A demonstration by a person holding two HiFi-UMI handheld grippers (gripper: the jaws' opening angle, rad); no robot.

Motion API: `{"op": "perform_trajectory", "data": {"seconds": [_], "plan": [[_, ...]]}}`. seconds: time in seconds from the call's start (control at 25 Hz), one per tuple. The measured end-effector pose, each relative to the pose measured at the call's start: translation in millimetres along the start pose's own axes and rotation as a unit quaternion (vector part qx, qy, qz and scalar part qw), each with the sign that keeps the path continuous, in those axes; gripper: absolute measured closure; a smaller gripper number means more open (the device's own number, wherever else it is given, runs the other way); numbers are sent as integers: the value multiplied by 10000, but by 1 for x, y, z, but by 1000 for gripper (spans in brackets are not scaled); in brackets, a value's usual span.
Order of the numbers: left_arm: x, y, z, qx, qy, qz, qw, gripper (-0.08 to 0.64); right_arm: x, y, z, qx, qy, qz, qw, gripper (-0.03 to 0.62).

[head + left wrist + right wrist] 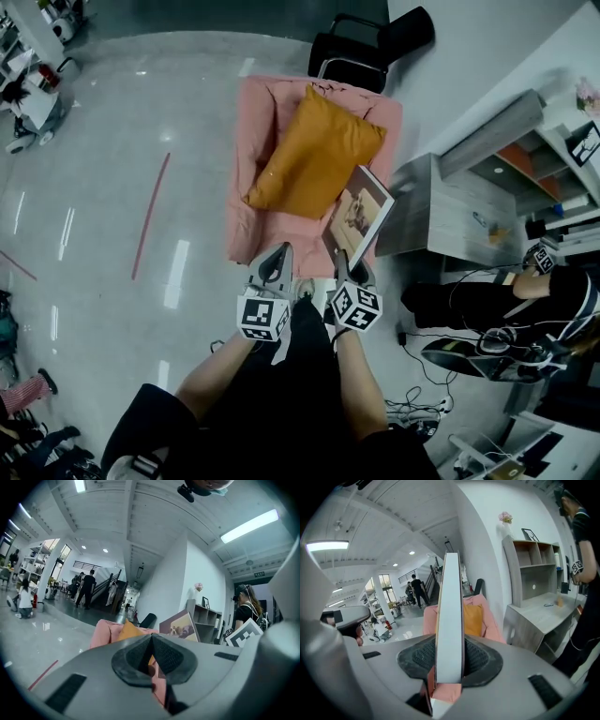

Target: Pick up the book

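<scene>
Your right gripper (pixel 341 265) is clamped on the book (pixel 361 214), its jaws held half apart by the block of pages. It bites the near edge, so the pale page block runs straight up between the pads in the right gripper view. That edge grip leaves the book standing steeply on its side, picture cover turned toward the orange cushion (pixel 314 155). It hangs over the near right corner of the pink sofa (pixel 253 131), and I judge it clear of the fabric, so the pick-up looks essentially done. The grey desk (pixel 441 220) stands just beyond that corner, so mind the book's far edge.

Your left gripper (pixel 277 260) has its jaws pressed together on nothing. It rides beside the right one over the sofa's near edge, seemingly idle.

The cover shows a brownish photograph, possibly a dog, but no title can be read. The gripper cubes bear only black-and-white square markers.
</scene>
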State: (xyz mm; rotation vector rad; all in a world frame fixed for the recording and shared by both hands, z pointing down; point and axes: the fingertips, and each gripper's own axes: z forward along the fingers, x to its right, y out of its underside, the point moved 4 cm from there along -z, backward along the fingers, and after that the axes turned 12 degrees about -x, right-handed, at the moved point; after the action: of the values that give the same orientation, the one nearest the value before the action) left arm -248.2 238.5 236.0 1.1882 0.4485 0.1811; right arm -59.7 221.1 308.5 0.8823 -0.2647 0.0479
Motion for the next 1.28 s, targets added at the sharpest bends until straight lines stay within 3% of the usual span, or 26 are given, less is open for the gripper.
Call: {"op": "perform_trajectory", "data": {"seconds": [0.64, 1.04, 1.28], "plan": [[61, -44, -30, 357, -236, 56, 9991, 557, 1, -57, -95, 885, -696, -523, 9923, 449], [105, -49, -59, 421, -78, 222, 9988, 557, 2, -50, -166, 1365, -1006, -696, 9831, 449], [113, -50, -68, 476, -150, 255, 9984, 558, 6, -40, -177, 1359, -1029, -734, 9826, 449]]}}
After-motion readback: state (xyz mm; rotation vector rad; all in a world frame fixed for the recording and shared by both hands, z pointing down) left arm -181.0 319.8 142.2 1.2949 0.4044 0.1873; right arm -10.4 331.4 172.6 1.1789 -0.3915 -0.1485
